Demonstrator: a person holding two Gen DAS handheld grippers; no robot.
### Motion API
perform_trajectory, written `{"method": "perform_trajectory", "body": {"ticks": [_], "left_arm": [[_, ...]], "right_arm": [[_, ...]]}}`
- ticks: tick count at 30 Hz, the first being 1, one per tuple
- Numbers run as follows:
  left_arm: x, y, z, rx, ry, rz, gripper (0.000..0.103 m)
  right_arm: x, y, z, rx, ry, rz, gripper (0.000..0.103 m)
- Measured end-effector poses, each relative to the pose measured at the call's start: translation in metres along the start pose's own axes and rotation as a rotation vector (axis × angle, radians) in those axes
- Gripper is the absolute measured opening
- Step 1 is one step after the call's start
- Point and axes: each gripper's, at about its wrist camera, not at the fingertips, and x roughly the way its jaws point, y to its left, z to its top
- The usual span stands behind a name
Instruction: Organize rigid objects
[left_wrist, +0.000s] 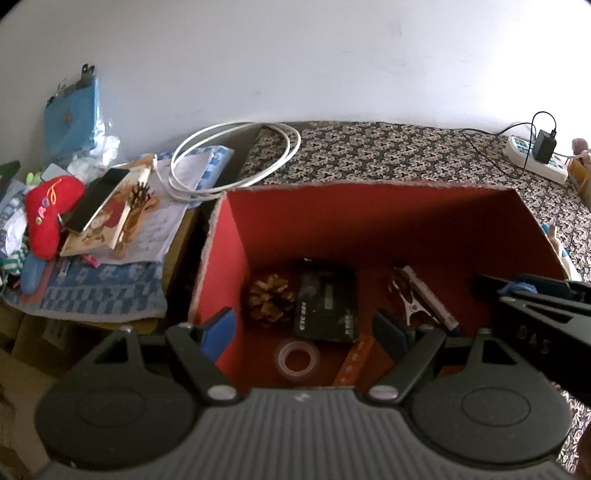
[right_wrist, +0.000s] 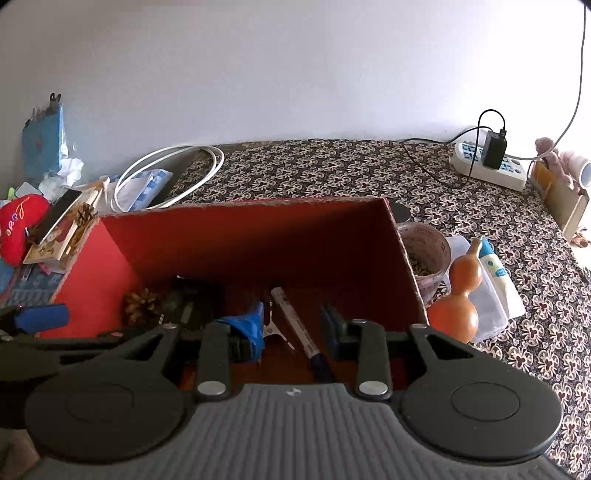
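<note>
An open red box (left_wrist: 369, 186) stands on the patterned cloth. On its floor lie a pine cone (left_wrist: 269, 297), a black card pack (left_wrist: 327, 302), a clear tape roll (left_wrist: 296, 359), an orange ruler (left_wrist: 354, 362), a metal clip (left_wrist: 408, 295) and a marker (left_wrist: 428, 299). My left gripper (left_wrist: 303, 332) hangs open over the box's near left part, holding nothing. My right gripper (right_wrist: 291, 332) is over the right part, jaws partly apart and empty. Below its gap lie the clip (right_wrist: 273, 330) and the marker (right_wrist: 295, 325).
Right of the box stand an orange gourd (right_wrist: 458, 295), a clear plastic container (right_wrist: 487, 295) and a jar (right_wrist: 424, 254). A power strip (right_wrist: 491, 166) lies at the back right. Left of the box are a white cable (left_wrist: 236, 158), a phone (left_wrist: 98, 199), a red plush (left_wrist: 48, 214) and papers.
</note>
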Motion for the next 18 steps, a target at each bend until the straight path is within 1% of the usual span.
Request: {"method": "perform_trajectory", "body": {"ticks": [8, 18], "left_arm": [[-0.0004, -0.0004, -0.0015, -0.008, 0.009, 0.016, 0.085], [-0.0009, 0.0027, -0.0034, -0.020, 0.020, 0.019, 0.085]], "right_arm": [[-0.0010, -0.0026, -0.0006, 0.006, 0.007, 0.010, 0.017], [-0.0024, -0.0024, -0.0013, 0.006, 0.010, 0.011, 0.017]]}}
